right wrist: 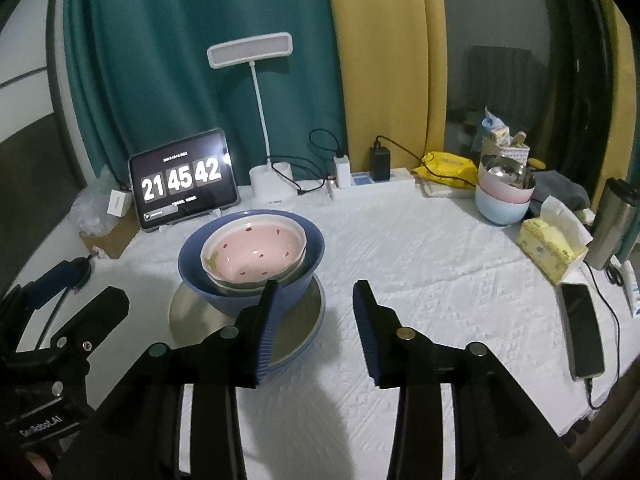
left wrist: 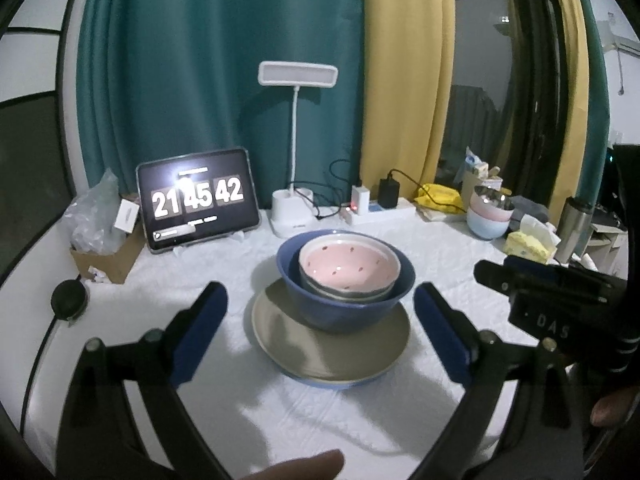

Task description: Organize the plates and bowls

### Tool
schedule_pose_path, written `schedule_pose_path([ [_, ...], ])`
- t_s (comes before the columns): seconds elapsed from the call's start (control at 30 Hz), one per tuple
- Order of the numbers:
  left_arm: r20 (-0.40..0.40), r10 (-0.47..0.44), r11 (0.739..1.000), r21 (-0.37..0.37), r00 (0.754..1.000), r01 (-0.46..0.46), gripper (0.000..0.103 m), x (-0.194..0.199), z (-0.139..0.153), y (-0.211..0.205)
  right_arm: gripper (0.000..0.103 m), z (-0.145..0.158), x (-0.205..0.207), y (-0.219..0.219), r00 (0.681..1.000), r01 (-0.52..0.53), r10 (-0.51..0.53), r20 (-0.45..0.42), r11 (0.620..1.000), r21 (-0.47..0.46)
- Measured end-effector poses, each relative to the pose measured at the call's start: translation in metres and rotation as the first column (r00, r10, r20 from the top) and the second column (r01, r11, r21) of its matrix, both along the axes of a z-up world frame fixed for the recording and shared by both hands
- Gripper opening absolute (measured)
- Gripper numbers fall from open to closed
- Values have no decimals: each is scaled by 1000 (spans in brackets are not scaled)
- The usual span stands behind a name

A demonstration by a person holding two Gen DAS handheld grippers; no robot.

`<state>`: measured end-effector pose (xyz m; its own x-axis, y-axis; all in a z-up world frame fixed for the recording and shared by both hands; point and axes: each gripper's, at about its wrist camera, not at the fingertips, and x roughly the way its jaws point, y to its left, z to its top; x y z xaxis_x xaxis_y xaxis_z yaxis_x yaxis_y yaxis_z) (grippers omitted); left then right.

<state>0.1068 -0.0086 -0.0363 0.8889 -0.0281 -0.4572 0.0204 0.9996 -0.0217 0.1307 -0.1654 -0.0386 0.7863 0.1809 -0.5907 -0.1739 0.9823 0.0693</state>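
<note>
- At the middle of the white-clothed counter we find the stack: a pink spotted bowl nested in what looks like a second, greyish bowl, both sitting inside a blue bowl, which rests on a beige plate; under that plate a blue rim shows, so we judge another plate lies beneath, though we cannot be sure.
- Our left tool is spread wide and holds nothing; its blue pads stand either side of the stack, short of the beige plate's near edge.
- Our right tool is likewise spread and empty; it sits just right of the stack, its left pad overlapping the blue bowl in its own view, though we cannot tell whether it touches.
- We judge the pieces to be glazed ceramic: stiff, fairly heavy when nested, slippery under the pads, and liable to chip or break if knocked or dropped.
- We would take hold at a rim, one pad inside and one outside the wall; the pink spotted bowl's rim sits highest and most exposed; lifting it straight up should keep it from dragging the bowl below.
- Behind the stack stand a tablet clock and a desk lamp; well apart to the right sit pastel stacked bowls.
</note>
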Motion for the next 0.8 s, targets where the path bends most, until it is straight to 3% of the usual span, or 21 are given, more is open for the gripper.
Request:
schedule_pose_path([
  [0.27, 38, 5, 1000, 8, 999, -5, 95, -15, 13, -5, 47, 16, -18, -4, 999, -6, 7, 50, 1000, -14],
  [0.8, 119, 21, 999, 25, 993, -24, 96, -40, 38, -13, 47, 45, -44, -9, 991, -2, 3, 133, 1000, -9],
])
